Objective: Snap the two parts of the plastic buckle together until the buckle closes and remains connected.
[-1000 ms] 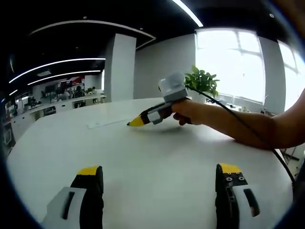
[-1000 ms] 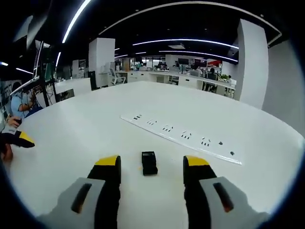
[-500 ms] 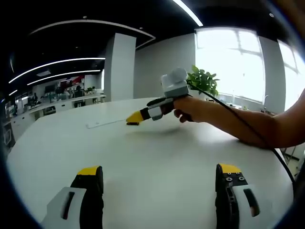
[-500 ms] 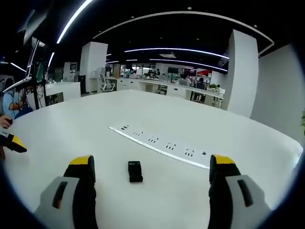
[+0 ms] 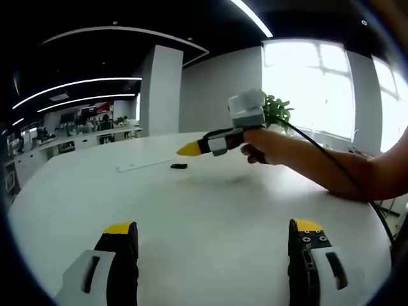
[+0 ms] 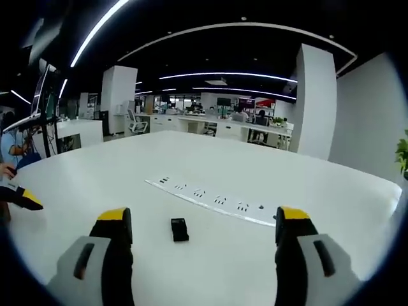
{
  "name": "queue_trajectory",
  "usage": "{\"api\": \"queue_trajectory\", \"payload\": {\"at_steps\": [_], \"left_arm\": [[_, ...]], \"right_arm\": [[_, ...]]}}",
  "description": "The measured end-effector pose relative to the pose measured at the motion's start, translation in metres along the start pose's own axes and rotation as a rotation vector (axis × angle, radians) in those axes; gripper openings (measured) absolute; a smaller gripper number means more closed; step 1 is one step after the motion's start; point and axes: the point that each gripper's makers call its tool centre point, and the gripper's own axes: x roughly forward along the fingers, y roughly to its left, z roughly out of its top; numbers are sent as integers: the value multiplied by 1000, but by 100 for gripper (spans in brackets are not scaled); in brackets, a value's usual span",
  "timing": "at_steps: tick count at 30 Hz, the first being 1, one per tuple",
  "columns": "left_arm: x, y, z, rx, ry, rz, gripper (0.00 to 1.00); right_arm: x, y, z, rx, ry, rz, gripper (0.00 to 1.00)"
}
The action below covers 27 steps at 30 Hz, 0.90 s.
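A small black buckle point(image 6: 179, 229) lies flat on the white table point(image 6: 210, 268) as one compact piece. It sits ahead of my right gripper point(image 6: 203, 215), between the lines of its wide-apart jaws, which touch nothing. The left gripper view shows the same buckle point(image 5: 179, 166) far off, and the right gripper point(image 5: 189, 149) held by a hand point(image 5: 268, 145) in the air just above and right of it. My left gripper point(image 5: 213, 226) stands open low over the bare table, far from the buckle. Its yellow tip point(image 6: 24, 197) shows at the left edge of the right gripper view.
A long white power strip point(image 6: 210, 201) lies just beyond the buckle, also seen as the power strip point(image 5: 143, 165) from the left side. A black cable point(image 5: 344, 178) trails along the person's forearm. A potted plant point(image 5: 277, 111) stands at the table's far side. Office desks lie beyond.
The right gripper's jaws spread wide, and it lifted and drew back from the buckle, which stayed on the table. The left gripper has not moved.
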Motion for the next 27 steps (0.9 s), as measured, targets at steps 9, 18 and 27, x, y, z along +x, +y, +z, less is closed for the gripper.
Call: {"api": "queue_trajectory", "payload": {"at_steps": [9, 18, 27], "left_arm": [[-3, 3, 0, 14, -3, 5, 100], [1, 8, 6, 4, -24, -9, 100], [6, 10, 5, 13, -15, -7, 100]], "right_arm": [[-20, 5, 3, -33, -4, -7, 85], [-35, 5, -7, -53, 12, -4, 84], [-51, 10, -9, -30, 14, 8, 83]]}}
